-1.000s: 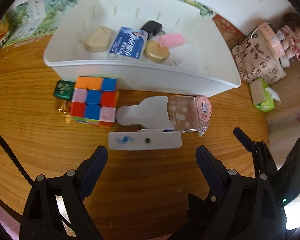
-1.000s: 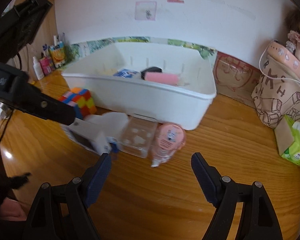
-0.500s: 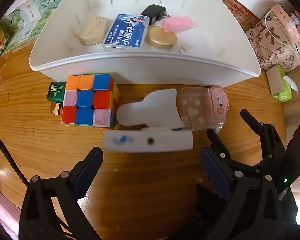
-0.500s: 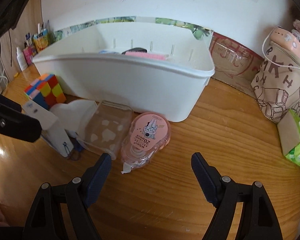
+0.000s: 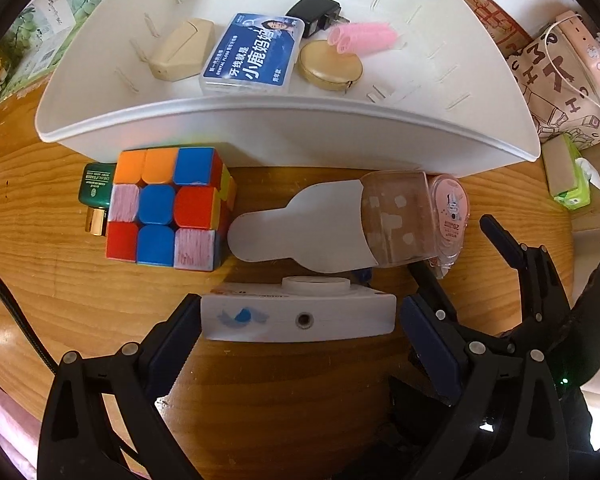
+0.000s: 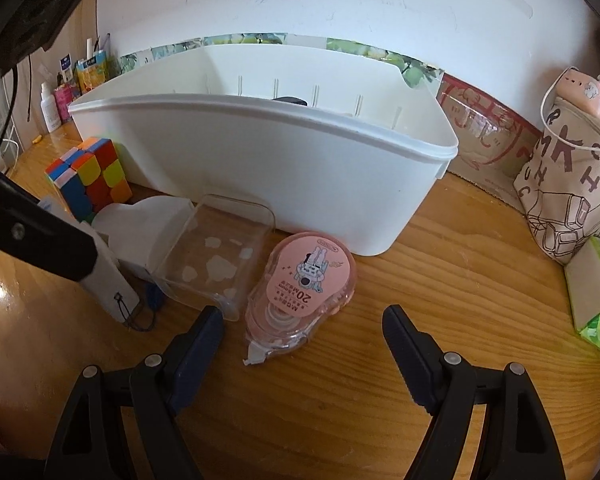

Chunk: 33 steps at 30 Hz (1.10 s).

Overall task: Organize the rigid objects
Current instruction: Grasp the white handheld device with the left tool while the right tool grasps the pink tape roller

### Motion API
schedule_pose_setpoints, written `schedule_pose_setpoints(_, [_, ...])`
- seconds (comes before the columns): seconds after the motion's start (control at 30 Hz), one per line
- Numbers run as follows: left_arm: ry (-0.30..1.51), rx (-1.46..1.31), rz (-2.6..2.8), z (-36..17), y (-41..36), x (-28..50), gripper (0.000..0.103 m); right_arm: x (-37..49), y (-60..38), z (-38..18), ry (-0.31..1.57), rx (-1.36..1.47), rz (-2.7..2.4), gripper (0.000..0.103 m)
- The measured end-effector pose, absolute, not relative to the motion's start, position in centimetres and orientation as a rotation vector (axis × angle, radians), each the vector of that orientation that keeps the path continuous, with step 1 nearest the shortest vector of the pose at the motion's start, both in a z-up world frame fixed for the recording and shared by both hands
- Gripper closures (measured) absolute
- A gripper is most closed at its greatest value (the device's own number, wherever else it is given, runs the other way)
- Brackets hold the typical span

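A white box with a blue bird mark (image 5: 300, 320) lies on the wooden table, between the wide-apart fingers of my left gripper (image 5: 300, 332); the pads flank its ends without clearly pressing. Beyond it lie a clear-and-white case (image 5: 340, 224), a colour cube (image 5: 164, 208) and a small green bottle (image 5: 96, 184). My right gripper (image 6: 304, 336) is open, and the tip of a pink tape dispenser (image 6: 304, 280) lies between its fingers, untouched. The white bin (image 6: 260, 152) behind holds a blue box (image 5: 256, 54), a beige case (image 5: 182, 48), a gold tin (image 5: 330, 64), pink rollers (image 5: 362, 36) and a black charger (image 5: 314, 10).
A patterned bag (image 6: 572, 184) and a green tissue pack (image 6: 596, 300) stand at the right. Small bottles (image 6: 60, 96) line the far left by the wall. Bare wood lies to the right of the dispenser.
My left gripper came down over the white box and its jaws widened to flank it. My right gripper sank closer to the pink tape dispenser.
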<state>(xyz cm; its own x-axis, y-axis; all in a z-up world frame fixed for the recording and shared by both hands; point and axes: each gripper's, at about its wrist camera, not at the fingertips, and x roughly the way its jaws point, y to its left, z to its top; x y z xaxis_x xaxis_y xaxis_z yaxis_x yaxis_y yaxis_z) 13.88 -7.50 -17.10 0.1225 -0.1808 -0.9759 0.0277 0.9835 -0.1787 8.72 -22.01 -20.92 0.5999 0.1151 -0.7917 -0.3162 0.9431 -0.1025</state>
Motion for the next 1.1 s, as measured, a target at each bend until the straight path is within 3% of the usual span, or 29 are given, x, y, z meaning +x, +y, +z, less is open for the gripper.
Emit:
schedule_pose_setpoints(0.33, [1.437,-0.117,-0.138,-17.4,-7.7,14.9,0.008,9.1,-22.2,-21.0,0.907,-0.212,0.254,0.021])
schedule_pose_setpoints(0.63, [1.444,-0.107,-0.145,-17.0,-8.6,15.1,0.008,8.7,-21.5,-20.9,0.895,-0.213,0.306,0.042])
schedule_pose_setpoints(1.1, [1.434,-0.128,-0.137,-17.3,-7.9,13.7,0.009,8.4,-21.8,-20.5,0.902,-0.209,0.297,0.054])
